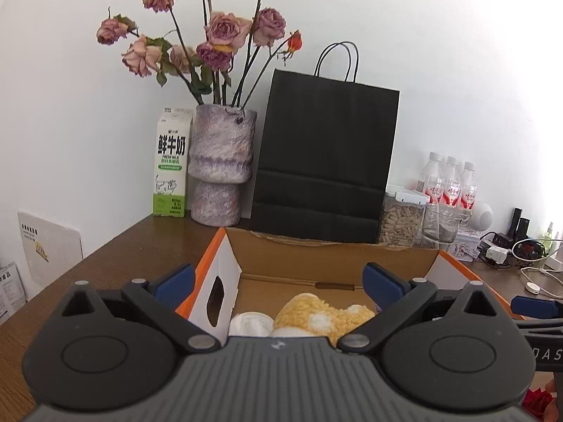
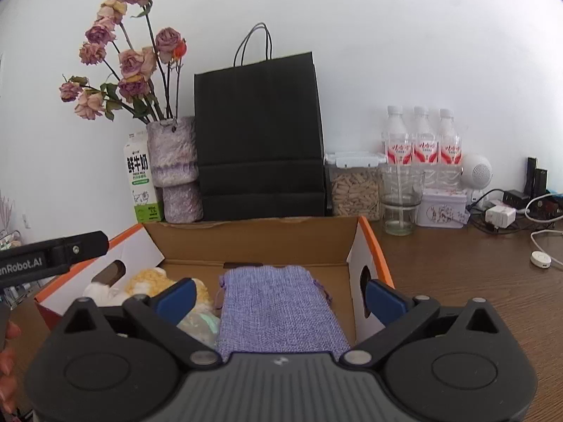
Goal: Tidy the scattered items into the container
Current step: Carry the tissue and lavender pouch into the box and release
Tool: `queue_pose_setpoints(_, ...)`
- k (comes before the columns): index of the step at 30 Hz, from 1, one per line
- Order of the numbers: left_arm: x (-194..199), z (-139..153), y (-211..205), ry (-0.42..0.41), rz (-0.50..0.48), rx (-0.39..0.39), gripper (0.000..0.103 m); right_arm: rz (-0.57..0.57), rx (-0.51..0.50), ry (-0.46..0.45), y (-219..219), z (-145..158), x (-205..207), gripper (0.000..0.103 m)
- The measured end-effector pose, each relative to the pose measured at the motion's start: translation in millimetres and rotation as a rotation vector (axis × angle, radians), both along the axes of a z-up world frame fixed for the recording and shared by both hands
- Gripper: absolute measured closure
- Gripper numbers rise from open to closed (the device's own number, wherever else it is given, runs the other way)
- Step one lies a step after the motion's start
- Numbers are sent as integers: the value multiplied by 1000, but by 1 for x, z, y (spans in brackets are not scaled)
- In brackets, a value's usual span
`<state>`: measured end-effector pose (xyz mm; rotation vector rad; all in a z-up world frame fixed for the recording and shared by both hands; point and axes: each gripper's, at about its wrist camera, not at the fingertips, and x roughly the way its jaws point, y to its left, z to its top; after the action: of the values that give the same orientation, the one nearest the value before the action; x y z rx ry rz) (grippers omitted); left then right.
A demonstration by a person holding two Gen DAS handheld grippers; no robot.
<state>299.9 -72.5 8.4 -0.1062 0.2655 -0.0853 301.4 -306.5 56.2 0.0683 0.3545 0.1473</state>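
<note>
Box (image 2: 253,239) sits open on the wooden desk (image 2: 475,281) right in front of both my grippers, cardboard w/ orange outer edges and white end flaps w/ oval hand holes; I see the task items already lying inside it. Lavender woven pouch (image 2: 278,306) lies flat on the box floor, right-centre, directly btwn the right gripper's fingers but not touched by them; right gripper (image 2: 278,297) stands spread wide, blue pads well apart, nothing pinched. Yellow fluffy item (image 1: 316,313) lies on the left side of the box w/ a white soft item (image 1: 250,323) just beside it (can't tell what either one is exactly); a pale green translucent thing (image 2: 200,327) shows next to the pouch, partly hidden behind my finger. Left gripper (image 1: 278,283) is also spread wide, empty; its left pad hangs outside the box's left flap, its right pad over the interior, above the yellow item.

Behind the box: black paper bag (image 1: 323,161) upright against the wall, touching or nearly touching the box's back flap; purple vase (image 1: 220,165) w/ dried roses (image 1: 225,31) left of it; milk carton (image 1: 170,161) left of the vase. To the right: jar of seeds (image 2: 355,190), glass cup (image 2: 401,200), three bottles (image 2: 422,140), small tin (image 2: 441,211), cables (image 2: 520,211).
</note>
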Motion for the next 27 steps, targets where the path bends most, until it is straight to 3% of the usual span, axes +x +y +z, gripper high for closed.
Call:
queue_pose_setpoints(8, -3, -5, -13, 22, -17, 66, 0, -19, -38, 24, 5, 1, -5, 0)
queue_pose_setpoints(18, -9, -3, -7, -3, -15, 39, 0, -21, -28, 5, 3, 7, -13, 0)
queue_pose_setpoints(24, -25, 4, 5, -96, 11, -22, 0, -9, -23, -16, 2, 11, -21, 0)
queue_pose_setpoints(27, -31, 5, 11, -100, 27, -33, 0, -1, -26, -30, 2, 12, -28, 0)
